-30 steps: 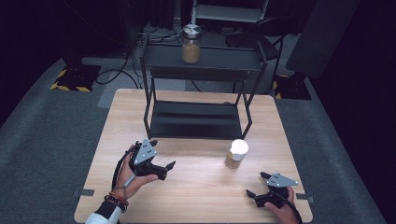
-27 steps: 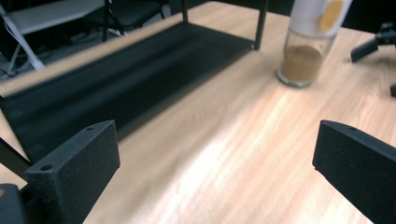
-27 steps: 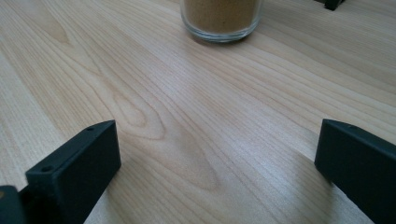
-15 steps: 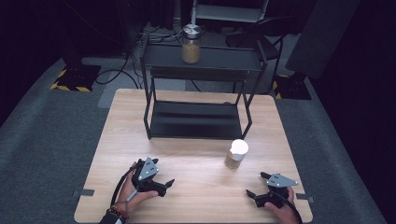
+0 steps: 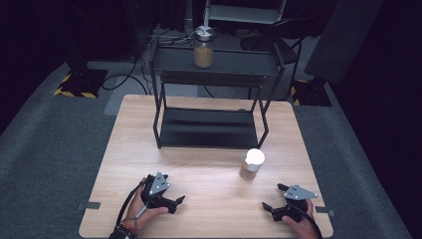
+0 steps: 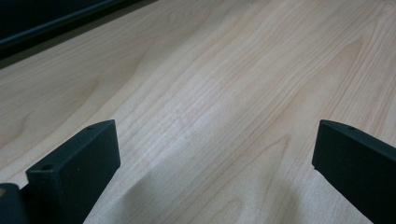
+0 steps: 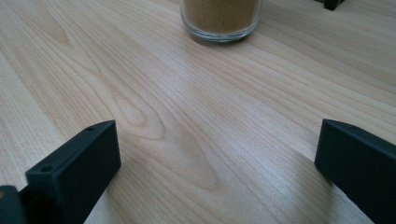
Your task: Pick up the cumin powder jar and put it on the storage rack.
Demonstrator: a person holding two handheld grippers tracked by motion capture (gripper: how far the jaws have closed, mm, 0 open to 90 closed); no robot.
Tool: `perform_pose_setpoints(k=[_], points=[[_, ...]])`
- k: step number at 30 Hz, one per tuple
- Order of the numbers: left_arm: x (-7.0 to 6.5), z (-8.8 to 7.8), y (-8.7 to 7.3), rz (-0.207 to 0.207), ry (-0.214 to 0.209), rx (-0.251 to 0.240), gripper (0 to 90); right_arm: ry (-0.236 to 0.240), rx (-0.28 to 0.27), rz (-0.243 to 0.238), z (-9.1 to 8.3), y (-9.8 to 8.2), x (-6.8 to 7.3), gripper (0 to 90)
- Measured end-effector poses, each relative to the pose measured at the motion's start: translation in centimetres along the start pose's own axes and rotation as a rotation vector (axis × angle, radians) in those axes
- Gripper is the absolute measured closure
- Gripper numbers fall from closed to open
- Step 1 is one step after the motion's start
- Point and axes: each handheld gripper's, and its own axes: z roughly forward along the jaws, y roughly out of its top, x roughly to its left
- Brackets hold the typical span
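A glass jar with a white lid point(image 5: 252, 164) holds brown powder and stands on the wooden table point(image 5: 209, 164) right of centre; its base point(image 7: 221, 18) shows at the top of the right gripper view. A second jar with a metal lid point(image 5: 204, 47) sits on the top shelf of a black rack point(image 5: 214, 64). My left gripper point(image 5: 178, 203) rests low on the table near the front left, open and empty point(image 6: 210, 168). My right gripper point(image 5: 273, 199) lies near the front right, open and empty point(image 7: 215, 163), a short way in front of the white-lidded jar.
The black rack's lower shelf point(image 5: 209, 128) covers the table's far middle, with its legs point(image 5: 158, 119) at each side. Grey carpet point(image 5: 54, 149) surrounds the table. Cables point(image 5: 134, 74) and dark equipment lie behind the rack.
My left gripper has moved toward the front edge and a little right, and now lies low on the table. The right gripper and both jars have stayed put.
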Motion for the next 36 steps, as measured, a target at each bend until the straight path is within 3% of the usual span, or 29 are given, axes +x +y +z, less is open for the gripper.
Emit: perform_pose_setpoints(k=[11,20,25,36], points=[[-0.5,0.7,0.3,0.017,-0.003,0.048,0.3,0.000,0.000,0.000,0.0,0.0,0.0,0.0],[-0.6,0.7,-0.2,0.023,0.001,0.034,0.2,0.000,0.000,0.000,0.0,0.0,0.0,0.0],[-0.5,0.7,-1.0,0.026,-0.002,0.001,0.1,0.000,0.000,0.000,0.0,0.0,0.0,0.0],[-0.4,0.7,-1.0,0.029,-0.006,0.000,0.0,0.000,0.000,0.000,0.0,0.0,0.0,0.0]])
